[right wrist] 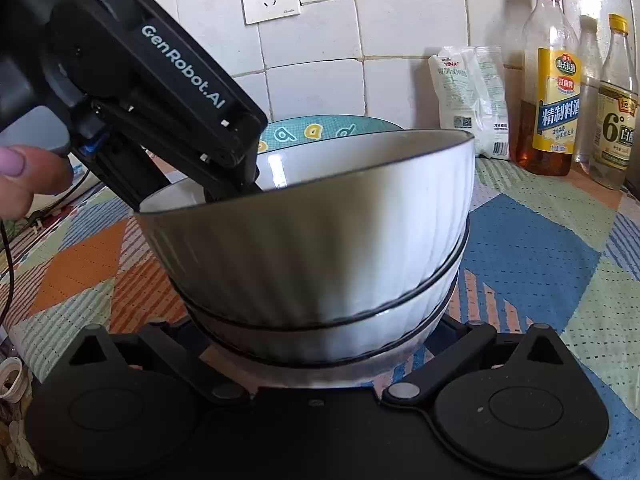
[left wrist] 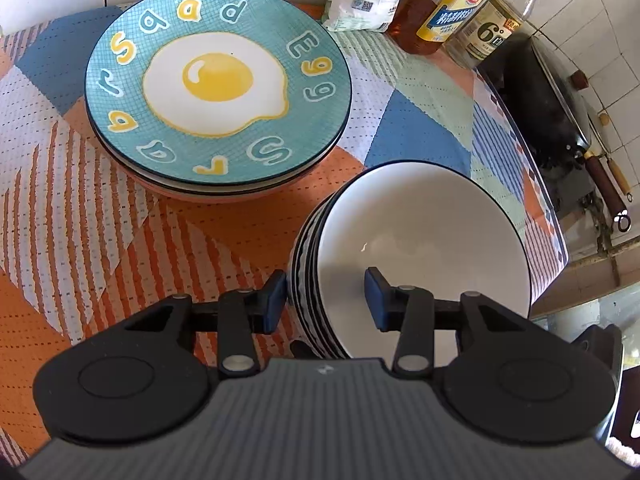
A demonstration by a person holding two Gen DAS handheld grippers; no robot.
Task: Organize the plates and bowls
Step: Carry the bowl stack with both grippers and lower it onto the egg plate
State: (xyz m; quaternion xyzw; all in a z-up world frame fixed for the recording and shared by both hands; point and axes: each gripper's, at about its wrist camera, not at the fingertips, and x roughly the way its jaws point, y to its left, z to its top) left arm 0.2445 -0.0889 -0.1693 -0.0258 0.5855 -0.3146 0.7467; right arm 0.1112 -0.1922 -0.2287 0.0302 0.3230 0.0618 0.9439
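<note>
Several white bowls [left wrist: 424, 248] sit nested on the patterned cloth [left wrist: 80, 216], near the stacked egg plates [left wrist: 218, 92]. My left tongs [left wrist: 326, 298] gape wide, one finger either side of the top bowl's rim. My right tongs' [right wrist: 320, 344] fingertips are hidden behind the stack; can't tell.
</note>
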